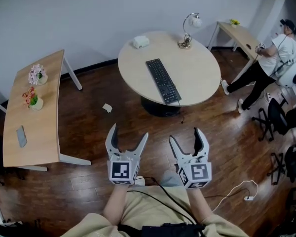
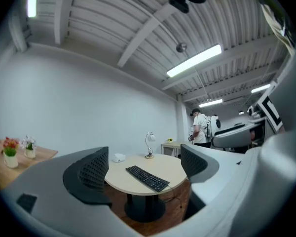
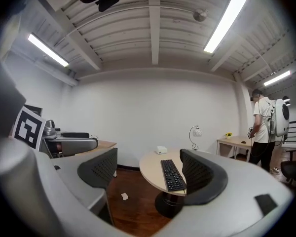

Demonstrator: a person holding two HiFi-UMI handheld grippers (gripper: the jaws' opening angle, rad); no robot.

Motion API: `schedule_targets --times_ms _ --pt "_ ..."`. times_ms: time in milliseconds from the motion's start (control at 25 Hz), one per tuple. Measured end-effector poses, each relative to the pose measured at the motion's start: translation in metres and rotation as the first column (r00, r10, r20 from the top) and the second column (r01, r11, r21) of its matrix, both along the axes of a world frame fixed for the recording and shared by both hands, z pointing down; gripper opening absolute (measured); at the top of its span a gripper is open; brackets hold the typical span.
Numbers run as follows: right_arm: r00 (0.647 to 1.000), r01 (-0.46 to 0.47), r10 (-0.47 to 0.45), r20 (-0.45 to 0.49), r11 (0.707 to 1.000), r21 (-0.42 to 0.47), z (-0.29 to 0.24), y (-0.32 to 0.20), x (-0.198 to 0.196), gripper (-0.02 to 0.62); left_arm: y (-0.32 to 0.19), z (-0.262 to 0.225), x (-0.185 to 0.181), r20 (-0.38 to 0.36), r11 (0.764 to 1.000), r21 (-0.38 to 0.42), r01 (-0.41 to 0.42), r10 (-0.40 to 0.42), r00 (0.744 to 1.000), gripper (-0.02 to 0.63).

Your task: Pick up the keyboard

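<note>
A black keyboard (image 1: 163, 80) lies on the round beige table (image 1: 197, 78), its near end by the table's front edge. It also shows as the keyboard (image 2: 147, 177) in the left gripper view and the keyboard (image 3: 173, 175) in the right gripper view. My left gripper (image 1: 128, 136) is held open over the wooden floor, well short of the table. Beside it my right gripper (image 1: 187, 138) is open too, with nothing between its jaws. In their own views the left gripper (image 2: 144, 169) and right gripper (image 3: 150, 174) frame the distant table.
On the round table stand a desk lamp (image 1: 188, 28) and a small white box (image 1: 141, 42). A long wooden desk (image 1: 29, 117) with flower pots (image 1: 37, 74) is at the left. A crumpled paper (image 1: 107, 107) lies on the floor. A person (image 1: 266, 63) stands at the far right by another desk.
</note>
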State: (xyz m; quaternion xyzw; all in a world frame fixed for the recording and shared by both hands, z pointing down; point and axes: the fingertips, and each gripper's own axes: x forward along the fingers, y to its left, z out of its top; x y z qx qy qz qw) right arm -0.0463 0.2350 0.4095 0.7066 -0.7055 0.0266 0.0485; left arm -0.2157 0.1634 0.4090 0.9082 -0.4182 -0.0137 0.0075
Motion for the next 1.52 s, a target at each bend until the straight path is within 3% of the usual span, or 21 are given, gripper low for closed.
schedule_targets --times_ms 280,360,480,720,1000,1120,1200,1280,1320,1440,1520 --pt "0.999 -0.021 0.020 -0.032 1.000 -0.022 0.006 -0.022 0.019 0.420 -0.027 0.011 0.013 -0.004 0.999 0.002 -0.037 0.037 0.999 0.436" --pt "0.999 -0.024 0.023 -0.022 0.999 -0.033 0.012 -0.039 0.033 0.420 -0.042 0.022 0.025 0.033 0.999 0.006 -0.054 0.054 0.998 0.436" --pt "1.000 -0.020 0.022 0.021 0.998 -0.059 0.029 -0.079 0.065 0.420 -0.070 0.028 0.047 0.021 0.999 -0.025 -0.038 0.038 0.999 0.436" --pt "0.994 0.063 -0.060 0.093 0.998 -0.030 0.047 -0.210 0.138 0.420 -0.174 0.040 0.098 0.069 0.998 -0.043 0.051 -0.048 0.996 0.436" --pt "0.968 0.209 -0.197 0.157 0.976 -0.066 0.050 -0.330 0.208 0.420 -0.285 0.028 0.185 0.158 0.996 -0.053 0.075 -0.066 0.985 0.436" --pt "0.953 0.263 -0.240 0.186 0.959 -0.108 0.069 -0.358 0.227 0.420 -0.311 0.049 0.211 0.185 0.991 -0.105 0.081 -0.061 0.981 0.436" --pt "0.944 0.291 -0.258 0.206 0.945 -0.147 0.085 -0.372 0.234 0.420 -0.320 0.067 0.225 0.186 0.981 -0.181 0.067 -0.033 0.982 0.436" --pt "0.930 0.328 -0.277 0.240 0.922 -0.206 0.107 -0.383 0.235 0.420 -0.327 0.092 0.235 0.163 0.954 -0.298 0.038 0.011 0.987 0.436" --pt "0.918 0.358 -0.292 0.268 0.902 -0.243 0.122 -0.387 0.233 0.420 -0.329 0.108 0.238 0.141 0.929 -0.370 0.019 0.036 0.989 0.436" --pt "0.863 0.457 -0.305 0.403 0.811 -0.366 0.172 -0.396 0.227 0.420 -0.332 0.151 0.247 0.042 0.823 -0.565 -0.064 0.107 0.993 0.436" --pt "0.842 0.482 -0.274 0.464 0.769 -0.420 0.198 -0.406 0.231 0.420 -0.338 0.174 0.252 -0.011 0.762 -0.638 -0.110 0.134 0.991 0.436"
